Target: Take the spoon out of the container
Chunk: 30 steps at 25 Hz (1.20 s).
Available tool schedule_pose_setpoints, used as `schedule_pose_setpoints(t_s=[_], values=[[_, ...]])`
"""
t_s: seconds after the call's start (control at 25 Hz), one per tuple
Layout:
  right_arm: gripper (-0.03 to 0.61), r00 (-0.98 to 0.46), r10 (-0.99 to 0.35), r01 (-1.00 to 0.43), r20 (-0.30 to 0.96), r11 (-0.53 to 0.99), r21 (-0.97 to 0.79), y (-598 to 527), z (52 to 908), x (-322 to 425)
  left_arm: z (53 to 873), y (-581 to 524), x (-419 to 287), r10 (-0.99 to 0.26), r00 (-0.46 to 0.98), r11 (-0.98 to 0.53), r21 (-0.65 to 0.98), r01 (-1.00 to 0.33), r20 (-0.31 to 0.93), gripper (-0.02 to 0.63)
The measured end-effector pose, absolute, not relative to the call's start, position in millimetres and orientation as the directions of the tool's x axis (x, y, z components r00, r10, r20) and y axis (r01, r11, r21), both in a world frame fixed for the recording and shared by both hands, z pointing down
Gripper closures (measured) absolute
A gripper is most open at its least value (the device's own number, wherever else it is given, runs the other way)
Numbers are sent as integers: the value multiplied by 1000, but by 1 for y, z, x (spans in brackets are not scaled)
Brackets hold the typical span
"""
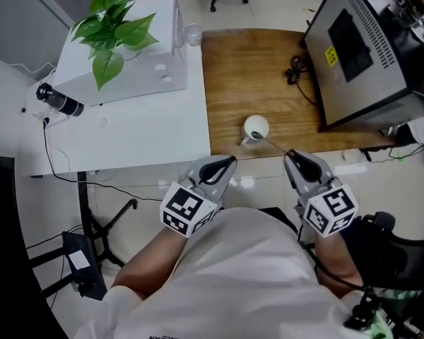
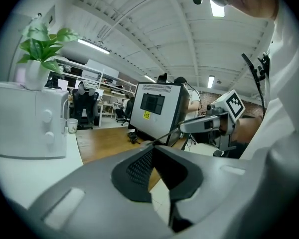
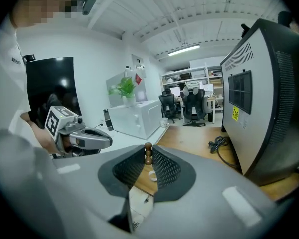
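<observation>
Right gripper (image 1: 291,155): pinched narrow on the brown knobbed tip of the spoon (image 3: 148,153). Bowl end down in the white container (image 1: 256,128) on the wooden table (image 1: 268,69), ahead and slightly left of the jaws; handle slanting back toward them (long axis roughly along the likely pull). Left gripper (image 1: 226,164): closed, empty, farther from the handle.

Lighting: bright, even, indoor; ceiling strip lights (image 3: 183,49) overhead, 1 glaring lamp (image 2: 217,9).
Shadows: soft, faint on wooden bench (image 1: 261,83).
Glare: mild, on floor (image 1: 249,183).
2 gripper views: fisheye bending, dark corners; left claw (image 2: 152,151) and right claw (image 3: 148,151) bodies soft.
Head view: sharp.
</observation>
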State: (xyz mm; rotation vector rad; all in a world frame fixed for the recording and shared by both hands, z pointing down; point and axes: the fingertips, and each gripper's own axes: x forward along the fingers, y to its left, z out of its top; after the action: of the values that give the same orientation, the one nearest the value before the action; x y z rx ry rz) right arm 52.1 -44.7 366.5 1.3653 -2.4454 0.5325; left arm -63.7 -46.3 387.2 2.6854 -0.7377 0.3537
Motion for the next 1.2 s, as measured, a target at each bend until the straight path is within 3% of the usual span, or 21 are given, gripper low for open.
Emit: schedule_pose_setpoints(t_s=[0.36,0.72,1.2], values=[[523,-567,-738,-814,366,571,-110,11,331,88,371,1,-30,-568,771,-734,248,-632,287,609],[523,-636,-706,-766,311,627,-141,83,324,128,361,74,19,-600,747,-716,225,-661,286,609],[523,-636,-713,-767,296,625,-145,119,321,145,363,125,16,-612,722,-694,219,-686,324,609]])
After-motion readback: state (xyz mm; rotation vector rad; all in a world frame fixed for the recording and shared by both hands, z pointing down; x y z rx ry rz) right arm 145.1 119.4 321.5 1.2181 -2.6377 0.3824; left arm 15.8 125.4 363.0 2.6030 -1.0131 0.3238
